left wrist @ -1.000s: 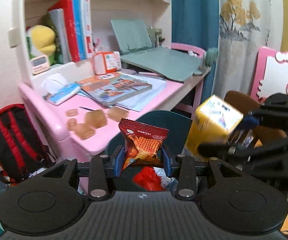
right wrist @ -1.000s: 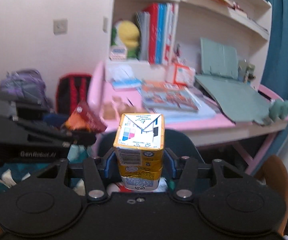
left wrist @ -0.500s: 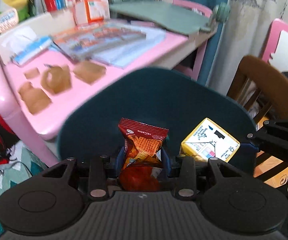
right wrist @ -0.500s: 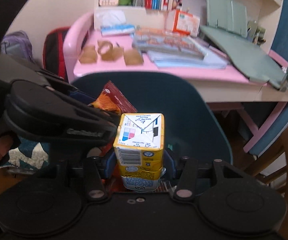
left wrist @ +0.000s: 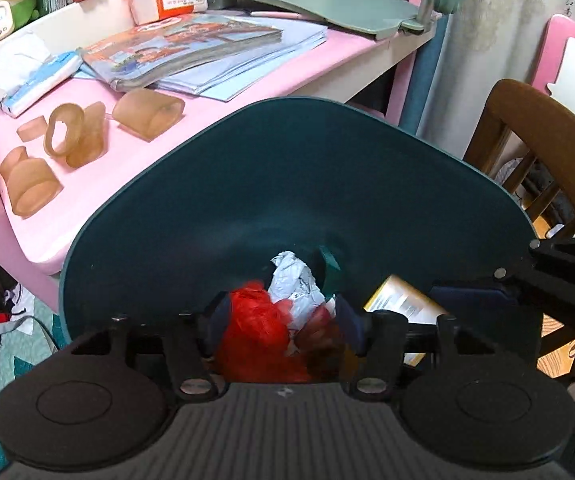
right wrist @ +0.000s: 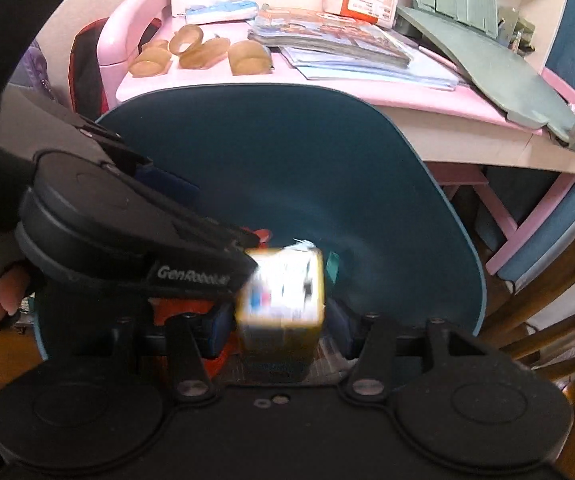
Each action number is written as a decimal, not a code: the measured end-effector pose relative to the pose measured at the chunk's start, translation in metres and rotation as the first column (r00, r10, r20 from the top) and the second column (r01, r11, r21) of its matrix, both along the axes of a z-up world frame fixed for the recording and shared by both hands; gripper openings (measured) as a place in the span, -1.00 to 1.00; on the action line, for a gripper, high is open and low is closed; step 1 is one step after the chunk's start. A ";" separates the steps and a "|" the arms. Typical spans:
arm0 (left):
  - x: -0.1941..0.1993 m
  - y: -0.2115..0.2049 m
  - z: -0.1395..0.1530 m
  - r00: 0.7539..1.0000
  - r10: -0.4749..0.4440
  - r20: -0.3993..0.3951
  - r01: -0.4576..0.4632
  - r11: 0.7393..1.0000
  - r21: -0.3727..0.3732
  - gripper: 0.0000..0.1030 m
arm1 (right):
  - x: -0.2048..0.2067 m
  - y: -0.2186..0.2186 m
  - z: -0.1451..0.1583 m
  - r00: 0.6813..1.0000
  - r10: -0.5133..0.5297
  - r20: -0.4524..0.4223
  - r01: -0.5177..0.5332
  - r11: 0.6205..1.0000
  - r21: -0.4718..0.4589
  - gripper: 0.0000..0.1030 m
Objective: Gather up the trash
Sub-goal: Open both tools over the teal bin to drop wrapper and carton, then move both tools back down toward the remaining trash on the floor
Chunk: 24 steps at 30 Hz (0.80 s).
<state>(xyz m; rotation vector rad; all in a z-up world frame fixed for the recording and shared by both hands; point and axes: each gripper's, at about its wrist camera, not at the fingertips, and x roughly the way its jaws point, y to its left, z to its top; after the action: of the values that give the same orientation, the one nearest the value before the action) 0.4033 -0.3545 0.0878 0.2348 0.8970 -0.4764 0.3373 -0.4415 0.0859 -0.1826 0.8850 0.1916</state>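
A pink worktop (left wrist: 191, 128) strewn with books stands behind a dark teal plastic bin (left wrist: 287, 200). The left gripper (left wrist: 283, 332) has just been opening; its fingers stand apart over red crumpled trash (left wrist: 255, 332). The right gripper (right wrist: 283, 332) loosely brackets a blurred yellow drink carton (right wrist: 283, 300), a light, stiff box best gripped on its flat sides.
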 end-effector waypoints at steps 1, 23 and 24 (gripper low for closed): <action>-0.001 0.000 0.001 1.000 -0.005 0.003 0.005 1.000 0.000 0.11 | -0.001 -0.001 0.000 1.000 -0.003 0.003 0.003 1.000 0.002 -0.02; -0.088 0.069 0.082 0.988 0.023 0.152 -0.009 0.995 -0.094 0.11 | -0.061 0.021 0.060 0.992 0.014 0.122 -0.019 0.999 0.040 -0.01; -0.093 0.075 0.085 0.987 0.029 0.158 -0.014 0.995 -0.099 0.11 | -0.065 0.024 0.063 0.992 0.020 0.128 -0.026 0.999 0.044 -0.01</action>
<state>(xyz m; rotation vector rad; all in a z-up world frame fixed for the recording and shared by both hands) 0.3098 -0.2793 0.1732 0.1711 0.7178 -0.4735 0.2725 -0.4174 0.1491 -0.1606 0.7514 0.2188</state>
